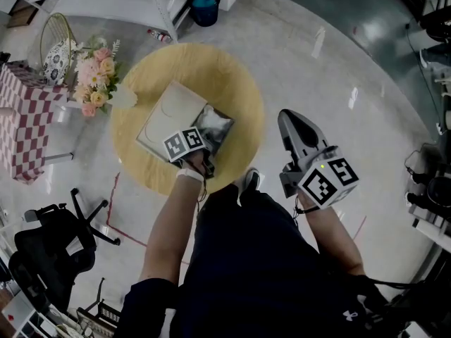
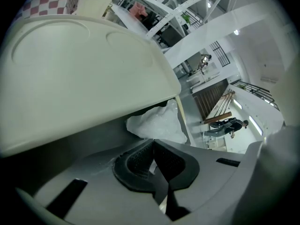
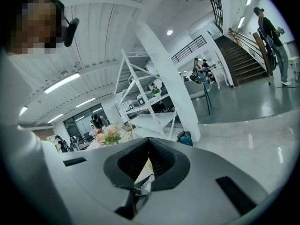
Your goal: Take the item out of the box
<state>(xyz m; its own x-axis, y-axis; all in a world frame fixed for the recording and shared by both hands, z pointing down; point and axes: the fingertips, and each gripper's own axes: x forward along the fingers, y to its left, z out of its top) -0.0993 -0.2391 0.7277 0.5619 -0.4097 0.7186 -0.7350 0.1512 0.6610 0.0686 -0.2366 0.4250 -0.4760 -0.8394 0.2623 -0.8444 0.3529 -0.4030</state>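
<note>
A cream cardboard box (image 1: 168, 115) lies on the round yellow table (image 1: 239, 83) with its lid (image 2: 79, 64) lifted. A crinkled clear-silver plastic bag (image 1: 213, 127) shows at the box's right side, and the bag (image 2: 157, 123) bulges out under the lid. My left gripper (image 1: 200, 131) is at the box's near edge; its jaws (image 2: 153, 165) are closed with a pale sliver of the bag's film pinched between the pads. My right gripper (image 1: 287, 118) is held off to the right over the floor, shut (image 3: 147, 165) on a small scrap of silvery wrapper (image 3: 142, 178).
A bunch of pink and cream flowers (image 1: 97, 76) and a red-chequered cloth (image 1: 28, 122) stand left of the table. A black office chair (image 1: 56, 241) is at the lower left. A blue bin (image 1: 206, 7) and a white shelf frame (image 3: 150, 93) stand beyond. My shoe (image 1: 246, 182) touches the table's near rim.
</note>
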